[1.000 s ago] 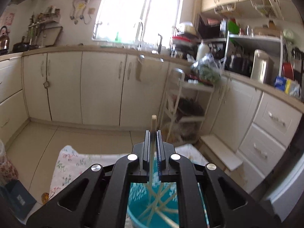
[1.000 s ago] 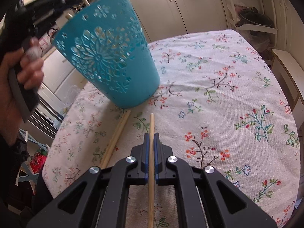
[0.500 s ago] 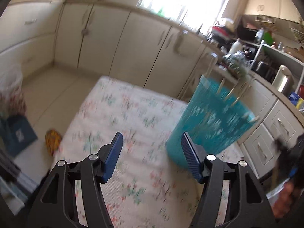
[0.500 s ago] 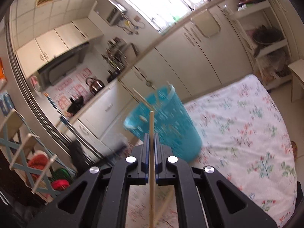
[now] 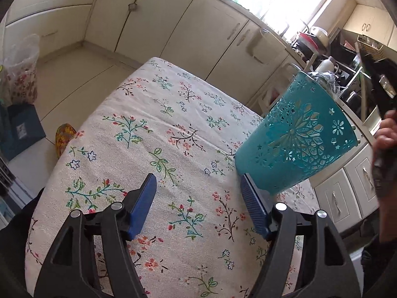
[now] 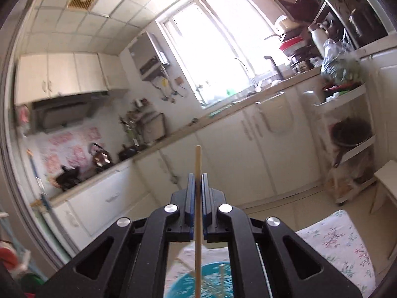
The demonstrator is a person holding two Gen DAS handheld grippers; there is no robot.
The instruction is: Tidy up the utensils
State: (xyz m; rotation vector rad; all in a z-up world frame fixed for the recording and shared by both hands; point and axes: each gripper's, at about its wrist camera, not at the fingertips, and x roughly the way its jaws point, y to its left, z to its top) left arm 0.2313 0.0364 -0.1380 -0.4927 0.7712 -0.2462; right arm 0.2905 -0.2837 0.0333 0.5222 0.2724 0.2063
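Observation:
A teal cut-out utensil holder point(image 5: 297, 139) stands on the floral tablecloth point(image 5: 153, 114), with several wooden chopsticks inside. My left gripper point(image 5: 197, 177) hangs low over the cloth just left of the holder's base; its jaws are opening and nothing is between them. In the right wrist view my right gripper point(image 6: 197, 175) is shut on a wooden chopstick point(image 6: 198, 159) that points up and runs down towards the holder's mouth point(image 6: 183, 285) below. From the left wrist view, a hand point(image 5: 384, 134) holds that gripper above and right of the holder.
Cream cabinets point(image 5: 198, 32) and a countertop run behind the table. A white shelf rack point(image 6: 347, 134) and a stool point(image 6: 387, 173) stand to the right. On the floor left of the table lie a plastic bag point(image 5: 22, 69), a blue box point(image 5: 19, 129) and a slipper point(image 5: 63, 136).
My left gripper let go of its chopstick over the holder, opened, and dropped to the cloth beside it. My right gripper lifted its chopstick off the table to above the holder.

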